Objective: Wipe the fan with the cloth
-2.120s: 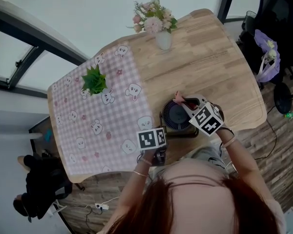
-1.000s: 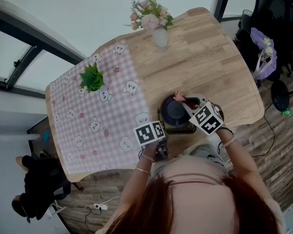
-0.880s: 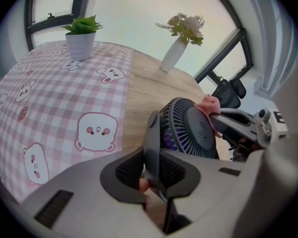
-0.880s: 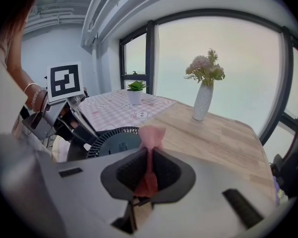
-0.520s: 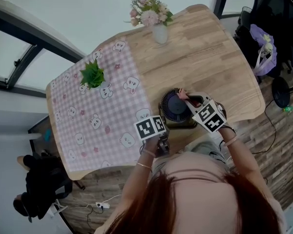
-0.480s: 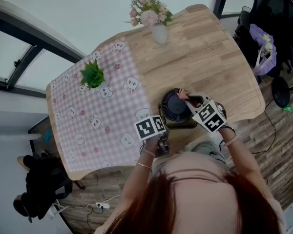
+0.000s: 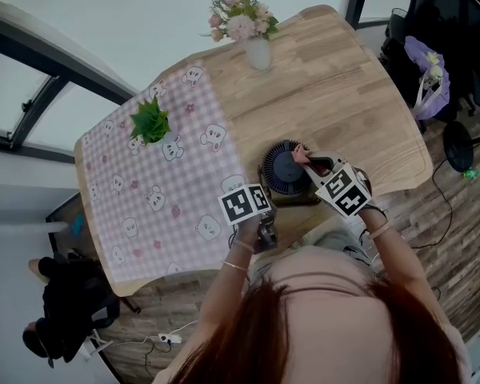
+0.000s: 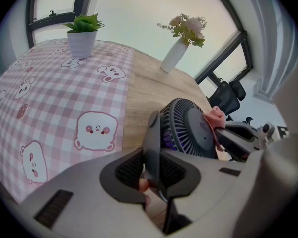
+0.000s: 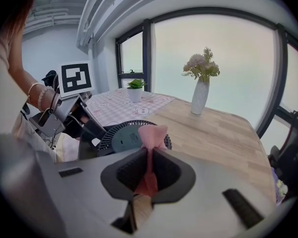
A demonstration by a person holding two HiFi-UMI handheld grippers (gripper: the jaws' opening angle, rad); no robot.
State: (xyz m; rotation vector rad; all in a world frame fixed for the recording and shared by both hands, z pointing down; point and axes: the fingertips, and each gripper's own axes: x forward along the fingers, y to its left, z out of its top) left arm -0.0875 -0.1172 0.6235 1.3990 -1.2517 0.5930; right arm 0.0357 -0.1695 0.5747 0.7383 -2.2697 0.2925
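A small dark fan (image 7: 286, 170) stands near the front edge of the wooden table (image 7: 344, 110), its round grille facing up. My left gripper (image 8: 154, 170) is shut on the fan's dark upright bracket (image 8: 152, 143), just left of the grille (image 8: 188, 133). My right gripper (image 9: 149, 165) is shut on a pink cloth (image 9: 150, 135). The cloth's free end lies against the grille's rim (image 9: 124, 135). In the head view the cloth (image 7: 302, 154) sits at the fan's upper right edge, with the right gripper (image 7: 316, 165) just behind it.
A pink checked tablecloth (image 7: 168, 190) with bear prints covers the table's left half, with a small potted plant (image 7: 150, 122) on it. A white vase of flowers (image 7: 256, 50) stands at the far edge. An office chair with a purple bag (image 7: 432, 78) is off the table's right side.
The cloth in my right gripper has slid a little to the right along the fan's rim. My left gripper has kept its hold on the bracket. The head view has shifted slightly.
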